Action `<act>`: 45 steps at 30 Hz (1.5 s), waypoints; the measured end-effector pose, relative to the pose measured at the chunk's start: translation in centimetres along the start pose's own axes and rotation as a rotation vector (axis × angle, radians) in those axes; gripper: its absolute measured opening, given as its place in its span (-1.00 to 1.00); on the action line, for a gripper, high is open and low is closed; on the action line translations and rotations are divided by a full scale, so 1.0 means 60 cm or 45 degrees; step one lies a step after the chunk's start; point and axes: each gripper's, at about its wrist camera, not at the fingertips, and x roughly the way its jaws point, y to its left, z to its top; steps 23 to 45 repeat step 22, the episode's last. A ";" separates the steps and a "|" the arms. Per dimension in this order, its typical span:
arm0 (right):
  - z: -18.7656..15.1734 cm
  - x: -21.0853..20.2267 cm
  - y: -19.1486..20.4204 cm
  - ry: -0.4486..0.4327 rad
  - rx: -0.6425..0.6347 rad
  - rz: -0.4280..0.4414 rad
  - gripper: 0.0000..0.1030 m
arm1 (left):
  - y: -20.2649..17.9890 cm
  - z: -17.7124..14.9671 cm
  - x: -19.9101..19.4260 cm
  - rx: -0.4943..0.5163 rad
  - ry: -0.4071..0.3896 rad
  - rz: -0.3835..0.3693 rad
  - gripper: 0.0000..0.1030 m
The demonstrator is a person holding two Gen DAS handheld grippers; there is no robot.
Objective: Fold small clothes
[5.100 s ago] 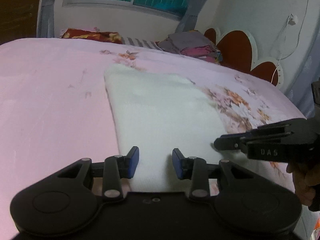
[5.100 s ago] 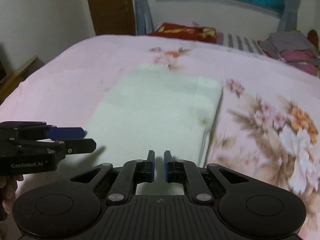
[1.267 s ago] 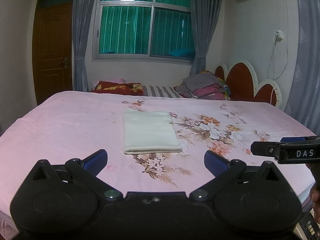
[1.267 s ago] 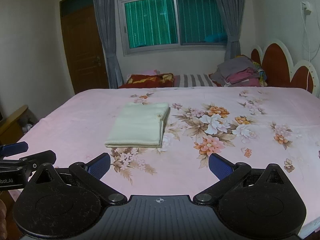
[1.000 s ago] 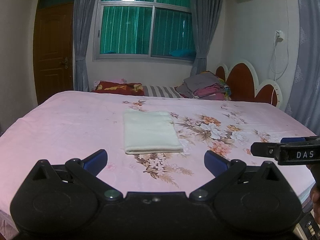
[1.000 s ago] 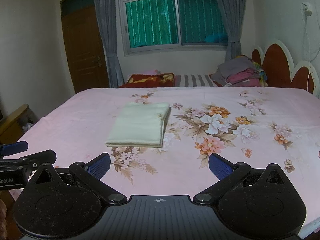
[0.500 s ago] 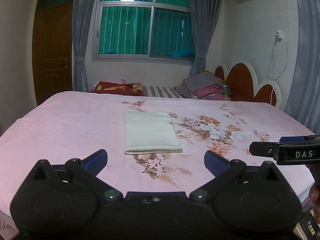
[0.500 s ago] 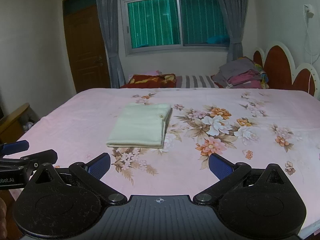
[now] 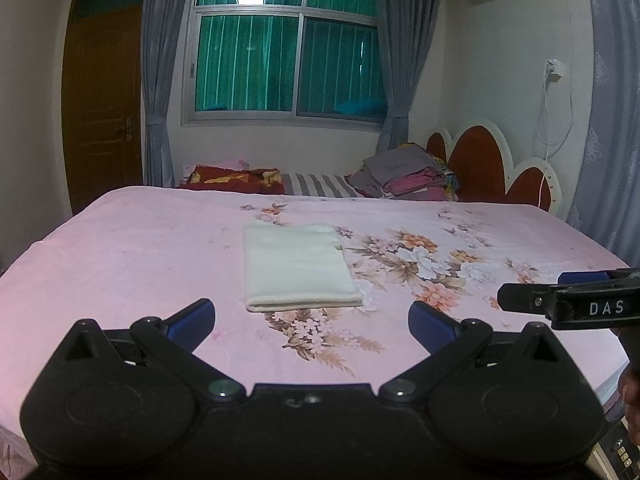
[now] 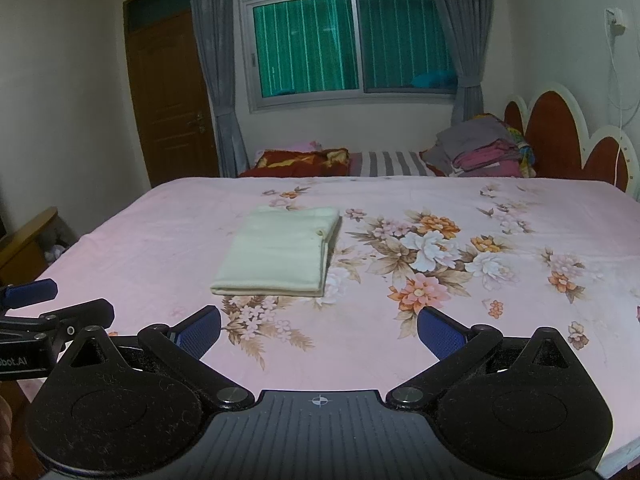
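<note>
Left gripper (image 9: 311, 320) and right gripper (image 10: 319, 326) spread wide, both empty. Folded cream garment (image 9: 298, 266) lies ahead of the fingers, apart; judged light, soft, limp. Best taken at its near folded edge.

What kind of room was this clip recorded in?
A home bedroom, almost certainly. A large bed with a pink floral sheet fills the view, with a scalloped red headboard at one side, pillows and a curtained window beyond. A folded cream cloth lies on the bed.
</note>
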 end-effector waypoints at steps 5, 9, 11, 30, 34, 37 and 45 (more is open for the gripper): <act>0.001 -0.001 -0.002 -0.006 -0.003 0.003 1.00 | 0.000 0.001 0.000 0.004 0.003 -0.004 0.99; 0.001 -0.001 -0.002 -0.007 -0.005 0.004 1.00 | 0.000 0.002 0.000 0.008 0.001 -0.009 0.99; 0.001 -0.001 -0.002 -0.008 -0.008 0.003 1.00 | 0.000 0.002 0.000 0.013 -0.001 -0.009 0.99; -0.002 0.000 -0.003 -0.005 -0.016 0.010 1.00 | 0.000 0.007 0.001 0.023 0.009 -0.046 0.99; -0.002 0.000 -0.003 -0.005 -0.016 0.010 1.00 | 0.000 0.007 0.001 0.023 0.009 -0.046 0.99; -0.002 0.000 -0.003 -0.005 -0.016 0.010 1.00 | 0.000 0.007 0.001 0.023 0.009 -0.046 0.99; -0.002 0.000 -0.003 -0.005 -0.016 0.010 1.00 | 0.000 0.007 0.001 0.023 0.009 -0.046 0.99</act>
